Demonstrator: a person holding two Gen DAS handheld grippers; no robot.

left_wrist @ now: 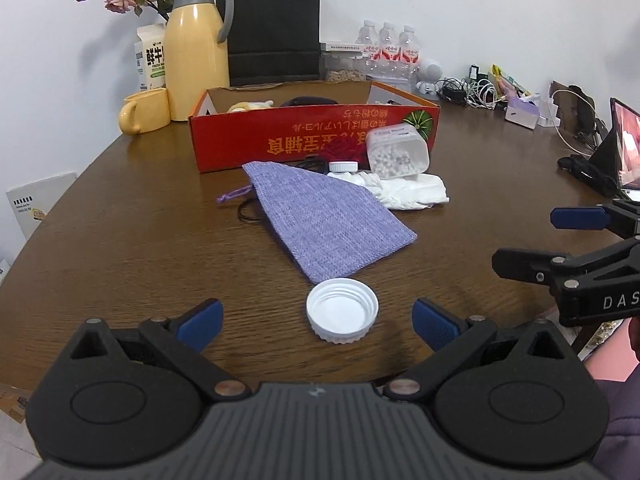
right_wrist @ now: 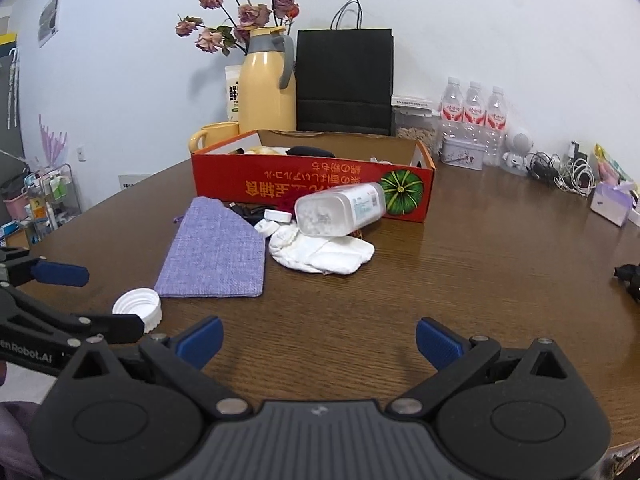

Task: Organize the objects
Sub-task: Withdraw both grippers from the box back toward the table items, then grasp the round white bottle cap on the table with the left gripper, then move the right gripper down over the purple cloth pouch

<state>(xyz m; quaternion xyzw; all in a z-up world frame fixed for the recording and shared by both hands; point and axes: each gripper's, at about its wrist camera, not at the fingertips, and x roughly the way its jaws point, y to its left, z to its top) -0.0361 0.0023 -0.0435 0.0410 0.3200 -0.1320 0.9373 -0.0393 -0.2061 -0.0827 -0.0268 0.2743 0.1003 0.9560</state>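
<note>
A white screw cap (left_wrist: 342, 310) lies open side up on the brown table, between the wide-open fingers of my left gripper (left_wrist: 318, 322); it also shows in the right wrist view (right_wrist: 138, 308). Beyond it lie a purple cloth pouch (left_wrist: 320, 220), a white cloth (left_wrist: 408, 190), a tipped clear jar of white beads (left_wrist: 398, 152) and a small white lid (left_wrist: 343, 167). An open red cardboard box (left_wrist: 280, 136) stands behind them with items inside. My right gripper (right_wrist: 318, 344) is open and empty over bare table; it also shows at the right of the left wrist view (left_wrist: 536, 240).
A yellow thermos (left_wrist: 196, 52), yellow mug (left_wrist: 144, 110), milk carton, dried flowers and black paper bag (left_wrist: 276, 28) stand at the back. Water bottles (left_wrist: 390, 46), cables (left_wrist: 472, 92), a purple tissue box (right_wrist: 610, 202) and a tablet (left_wrist: 624, 148) are at the right.
</note>
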